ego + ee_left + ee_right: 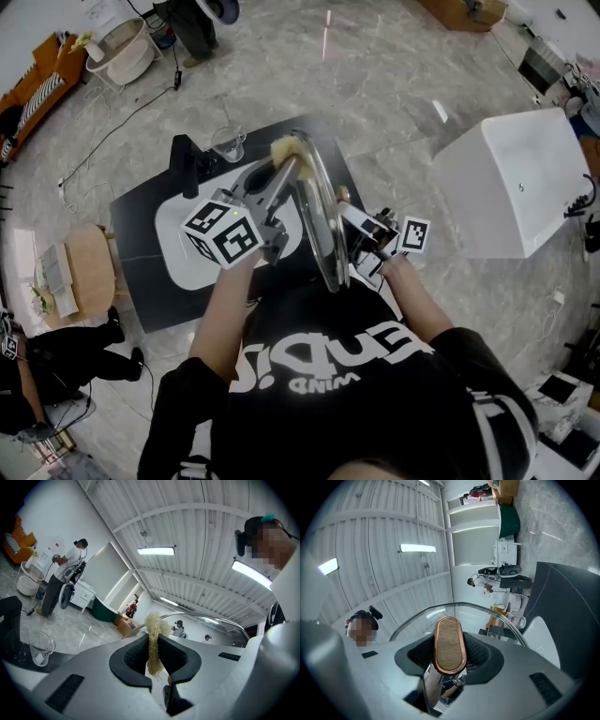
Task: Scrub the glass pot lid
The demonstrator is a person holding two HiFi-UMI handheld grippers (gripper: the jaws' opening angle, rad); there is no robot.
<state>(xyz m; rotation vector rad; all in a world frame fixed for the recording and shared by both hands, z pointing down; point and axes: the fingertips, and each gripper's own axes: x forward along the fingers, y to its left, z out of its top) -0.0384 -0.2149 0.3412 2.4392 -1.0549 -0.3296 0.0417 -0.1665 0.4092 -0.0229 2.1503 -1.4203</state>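
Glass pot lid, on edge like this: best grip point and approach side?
Grip the oblong wood-topped handle, jaws across its narrow sides, coming from the lid's domed face. The glass lid is smooth and thin-rimmed, so the handle is likely the only sure purchase. The right gripper holds it so, leaving the other face to the scrubber in the left gripper.

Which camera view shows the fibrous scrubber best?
The left gripper view: the scrubber stands close up, pinched in the left claw, its fibres plain. The head view shows it small and pale, against the glass lid. The right gripper view does not show it.
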